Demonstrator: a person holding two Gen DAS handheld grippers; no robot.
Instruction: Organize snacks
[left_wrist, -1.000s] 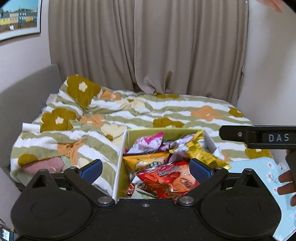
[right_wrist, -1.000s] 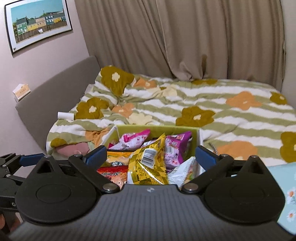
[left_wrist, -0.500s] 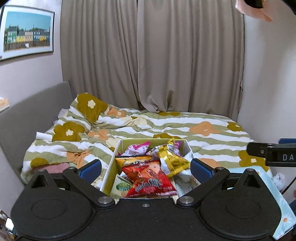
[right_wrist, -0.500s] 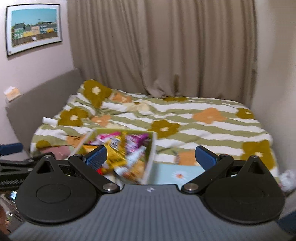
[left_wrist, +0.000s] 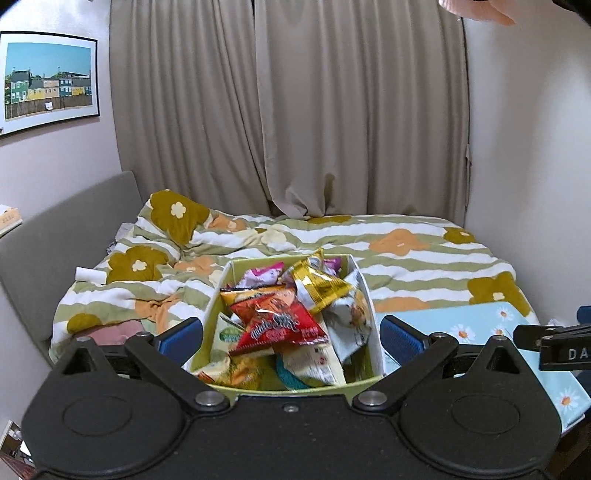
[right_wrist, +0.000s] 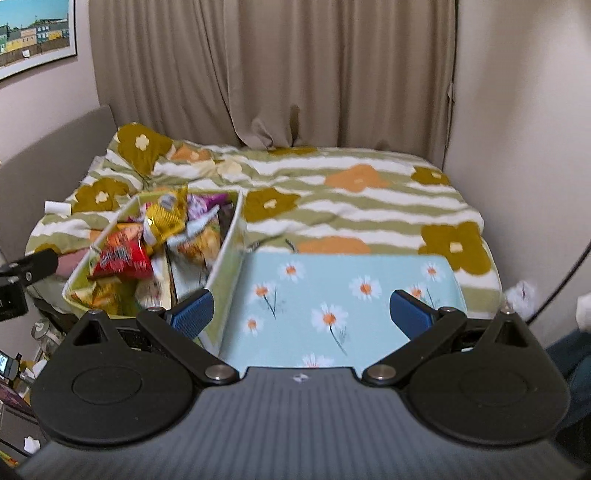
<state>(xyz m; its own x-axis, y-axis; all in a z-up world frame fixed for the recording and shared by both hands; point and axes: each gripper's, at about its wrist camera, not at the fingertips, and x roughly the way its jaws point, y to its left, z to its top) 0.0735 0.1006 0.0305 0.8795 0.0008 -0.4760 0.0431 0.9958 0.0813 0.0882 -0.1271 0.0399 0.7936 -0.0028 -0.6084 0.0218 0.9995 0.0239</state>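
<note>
A bed (left_wrist: 406, 240) fills the room from the beige curtains (left_wrist: 288, 107) down to the near edge, covered by a green-and-white striped quilt (right_wrist: 362, 206) with olive and orange flowers. A framed picture (left_wrist: 48, 81) of coloured houses hangs on the left wall. On the near part of the bed lies a flat pale-blue box (right_wrist: 332, 291) printed with daisies. Touching its left side stands an open green-lined box (left_wrist: 364, 295), heaped with snack packets. A red packet (left_wrist: 280, 325) lies on top near the middle, a gold packet (left_wrist: 317, 286) leans behind it, and a pink packet (left_wrist: 262, 275) sits toward the far wall of the box; others lie beneath.

The left hand-held gripper (left_wrist: 291, 334) hangs over the near end of the snack box with its blue pads wide apart, gripping nothing. The right hand-held gripper (right_wrist: 301, 308) hangs over the daisy box, likewise spread wide and empty, its left pad (right_wrist: 194, 308) by the snack box's near right corner.
</note>
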